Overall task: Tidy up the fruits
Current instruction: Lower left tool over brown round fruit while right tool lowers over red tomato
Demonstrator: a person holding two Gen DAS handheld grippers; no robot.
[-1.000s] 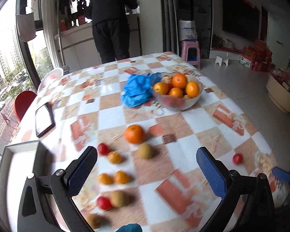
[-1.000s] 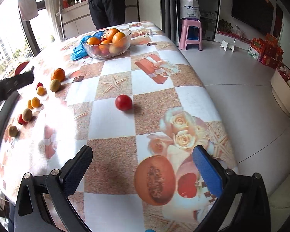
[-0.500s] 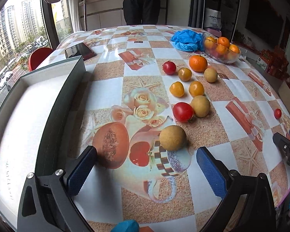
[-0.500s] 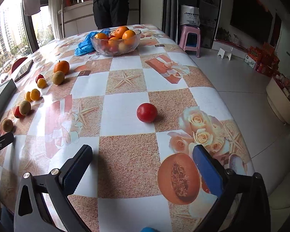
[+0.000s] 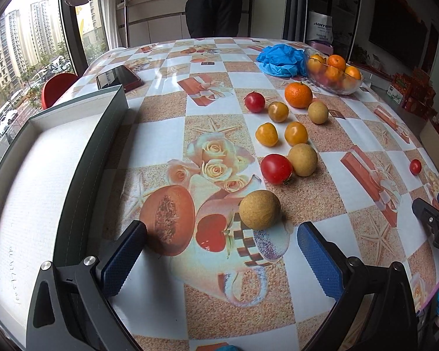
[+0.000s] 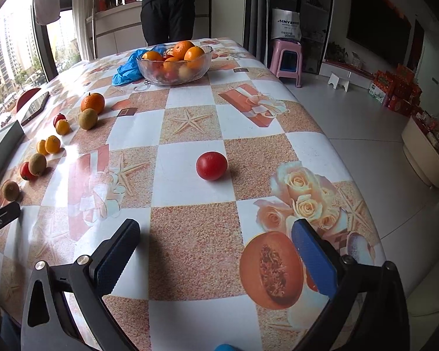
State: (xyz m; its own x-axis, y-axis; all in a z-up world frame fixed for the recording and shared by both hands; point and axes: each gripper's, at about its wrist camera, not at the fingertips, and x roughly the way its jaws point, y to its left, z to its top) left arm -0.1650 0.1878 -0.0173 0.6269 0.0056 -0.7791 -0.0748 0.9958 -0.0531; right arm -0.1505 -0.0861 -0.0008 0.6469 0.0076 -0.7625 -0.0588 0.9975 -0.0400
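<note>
— What is changing for you at the tabletop (image 5: 161, 134) right now?

— Your left hand-held gripper (image 5: 219, 239) is settling low after swinging round from the far glass bowl (image 5: 333, 83) a second ago. It is now facing the tan round fruit (image 5: 259, 209), which is sitting just ahead of the wide-open, empty jaws, towards the right finger. Your right hand-held gripper (image 6: 216, 239) is closing in too: the lone red tomato (image 6: 211, 165) is looming larger than half a second back, though well ahead of jaws that are likewise gaping and gripping nothing.

— And what is that meaning for the sorting?

— You are looking lined up for two first picks, by my reading. Nothing is lifted yet. The remaining loose fruit (image 5: 281, 134) is lying in a scattered line beyond the tan one, and the grey box (image 5: 102, 146) is waiting empty at your left, perhaps as the destination.
</note>
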